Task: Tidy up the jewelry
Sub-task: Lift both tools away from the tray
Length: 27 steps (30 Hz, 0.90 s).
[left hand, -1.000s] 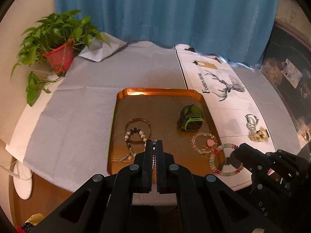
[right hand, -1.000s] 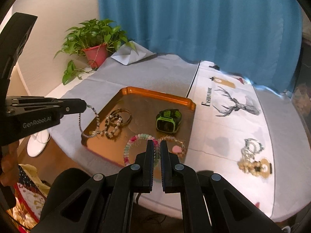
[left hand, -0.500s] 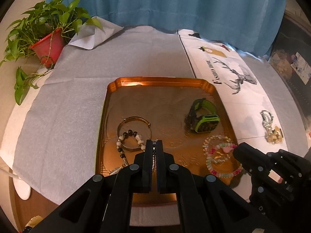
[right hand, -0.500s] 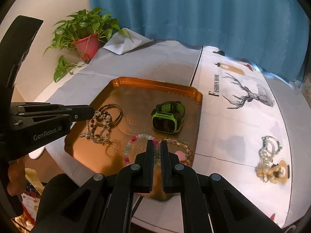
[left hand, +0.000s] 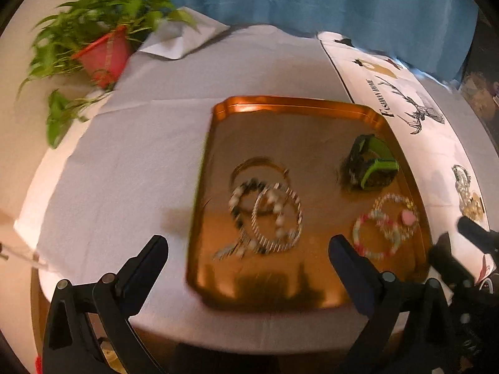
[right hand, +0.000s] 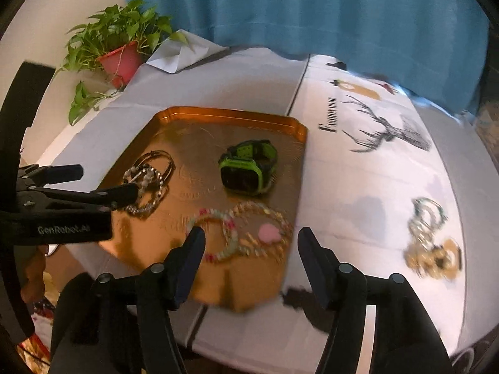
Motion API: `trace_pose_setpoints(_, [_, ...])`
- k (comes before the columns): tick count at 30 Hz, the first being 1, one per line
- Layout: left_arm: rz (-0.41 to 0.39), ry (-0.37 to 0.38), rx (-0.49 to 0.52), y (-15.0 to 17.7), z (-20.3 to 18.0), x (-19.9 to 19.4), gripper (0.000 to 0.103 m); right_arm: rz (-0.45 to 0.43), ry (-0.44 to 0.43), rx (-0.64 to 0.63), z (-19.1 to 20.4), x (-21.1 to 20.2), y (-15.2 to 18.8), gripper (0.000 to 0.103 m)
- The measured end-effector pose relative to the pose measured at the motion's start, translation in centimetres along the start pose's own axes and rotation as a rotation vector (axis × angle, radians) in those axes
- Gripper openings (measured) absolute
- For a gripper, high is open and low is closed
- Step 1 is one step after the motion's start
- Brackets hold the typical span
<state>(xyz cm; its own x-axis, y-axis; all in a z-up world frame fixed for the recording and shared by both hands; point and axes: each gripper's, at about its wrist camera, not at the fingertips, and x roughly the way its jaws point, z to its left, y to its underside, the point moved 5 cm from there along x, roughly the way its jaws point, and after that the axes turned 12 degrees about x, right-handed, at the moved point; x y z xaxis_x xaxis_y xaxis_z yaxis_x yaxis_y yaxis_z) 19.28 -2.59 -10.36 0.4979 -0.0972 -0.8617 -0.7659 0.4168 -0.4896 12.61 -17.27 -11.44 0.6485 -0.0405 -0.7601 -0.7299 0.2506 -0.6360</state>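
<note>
A copper tray (left hand: 296, 106) (right hand: 218, 113) lies on the grey cloth. On it are a silver chain bracelet (left hand: 277, 218) (right hand: 146, 187) over a bead bracelet and gold bangle, a green watch (left hand: 371, 163) (right hand: 248, 165), and pastel bead bracelets (left hand: 386, 227) (right hand: 240, 233). More jewelry (left hand: 467, 193) (right hand: 432, 237) lies on the white cloth to the right. My left gripper (left hand: 246, 258) (right hand: 103, 184) is open and empty above the tray's near edge. My right gripper (right hand: 251, 249) is open and empty over the pastel bracelets.
A potted plant (left hand: 99, 40) (right hand: 121, 50) stands at the back left. A white cloth with a deer print (left hand: 418, 115) (right hand: 383, 134) covers the right of the table. A blue curtain (right hand: 296, 6) hangs behind. The table's front edge is close below the grippers.
Both grippers have opened. The silver chain left my left gripper and now lies on the tray over the bead bracelet. The pastel bracelet left my right gripper and lies on the tray.
</note>
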Motion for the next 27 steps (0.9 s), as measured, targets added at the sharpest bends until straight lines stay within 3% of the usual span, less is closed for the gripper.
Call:
trace_pose_setpoints(4, [-0.026, -0.040, 0.005, 2.9, -0.3, -3.9, 0.102, -0.020, 0.001, 0.009, -0.6, -4.2, 2.1, 0.067])
trace_pose_setpoints(13, [-0.081, -0.050, 0.045, 8.9, -2.7, -11.8, 0.102, -0.112, -0.012, 0.011, 0.4, -14.5, 7.1, 0.073])
trace_pose_setpoints(20, [-0.159, -0.058, 0.030, 10.9, -3.4, -16.7, 0.102, -0.145, -0.032, -0.003, 1.5, -19.1, 10.7, 0.073])
trace_pose_setpoints(27, [-0.231, -0.083, 0.048, 11.5, -4.3, -20.4, 0.102, -0.207, -0.041, -0.018, 1.9, -22.6, 11.6, 0.073])
